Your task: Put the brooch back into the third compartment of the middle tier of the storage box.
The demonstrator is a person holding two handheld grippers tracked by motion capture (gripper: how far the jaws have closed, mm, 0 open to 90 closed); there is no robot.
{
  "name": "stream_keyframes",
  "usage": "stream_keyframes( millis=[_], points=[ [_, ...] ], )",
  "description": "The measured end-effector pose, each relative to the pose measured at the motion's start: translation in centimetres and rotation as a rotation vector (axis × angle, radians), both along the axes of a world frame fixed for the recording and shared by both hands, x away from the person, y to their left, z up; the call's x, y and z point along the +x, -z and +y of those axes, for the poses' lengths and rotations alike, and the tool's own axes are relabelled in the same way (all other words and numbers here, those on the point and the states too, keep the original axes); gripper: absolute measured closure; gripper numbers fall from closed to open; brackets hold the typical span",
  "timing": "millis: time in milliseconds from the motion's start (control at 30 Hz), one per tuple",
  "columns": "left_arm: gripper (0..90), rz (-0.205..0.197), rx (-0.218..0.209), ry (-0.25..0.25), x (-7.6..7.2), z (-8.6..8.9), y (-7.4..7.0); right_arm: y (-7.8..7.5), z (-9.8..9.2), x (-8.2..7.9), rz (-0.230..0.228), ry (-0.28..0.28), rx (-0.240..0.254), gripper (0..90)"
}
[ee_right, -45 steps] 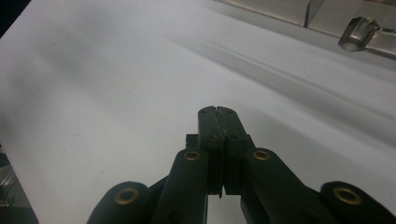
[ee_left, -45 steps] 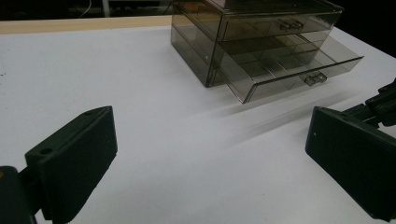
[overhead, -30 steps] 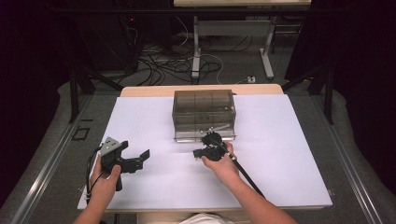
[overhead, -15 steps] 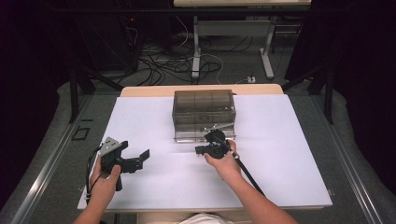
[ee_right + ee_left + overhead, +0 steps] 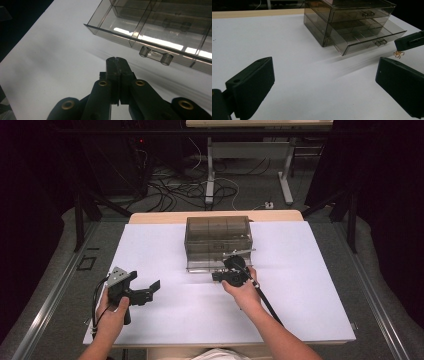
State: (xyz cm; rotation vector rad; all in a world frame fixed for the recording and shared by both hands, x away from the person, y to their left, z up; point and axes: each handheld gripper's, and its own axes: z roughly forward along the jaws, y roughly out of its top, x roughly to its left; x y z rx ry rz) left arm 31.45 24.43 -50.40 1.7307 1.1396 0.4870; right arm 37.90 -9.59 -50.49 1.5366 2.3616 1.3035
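Smoky clear drawer box (image 5: 218, 240) sits at the far middle of the white table (image 5: 310, 300), bottom drawer (image 5: 372, 37) pulled out part way, top one shut. Right gripper (image 5: 223, 275) is just in front of that open drawer, near its front edge, jaws clenched flat together with nothing visible between them in the right gripper view. In that view the drawer's clear handle (image 5: 156, 55) lies just past the jaw tips and a bit to the right, apart, not touching. Left gripper view catches a small orange-brown spidery thing (image 5: 398, 53) on the table right under the tip of the other gripper, just in front of the open drawer; can't tell if the tip touches it. Left gripper (image 5: 150, 290) is well off to the near left of the box, jaws released and spread wide, empty, pointing across the table toward the box
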Motion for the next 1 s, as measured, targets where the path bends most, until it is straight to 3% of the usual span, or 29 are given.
stream_keyframes(
  millis=[867, 1000],
  points=[
    [2.6, 0.0, 0.001, 0.001, 0.0, 0.0, 0.0, -2.0, -1.7, 1.3, -0.033, 0.051, -0.011, 89.8],
    [2.6, 0.0, 0.001, 0.0, 0.0, 0.0, 0.0, -2.2, -2.0, 1.7, -0.06, 0.056, -0.018, 89.8]
  ],
)
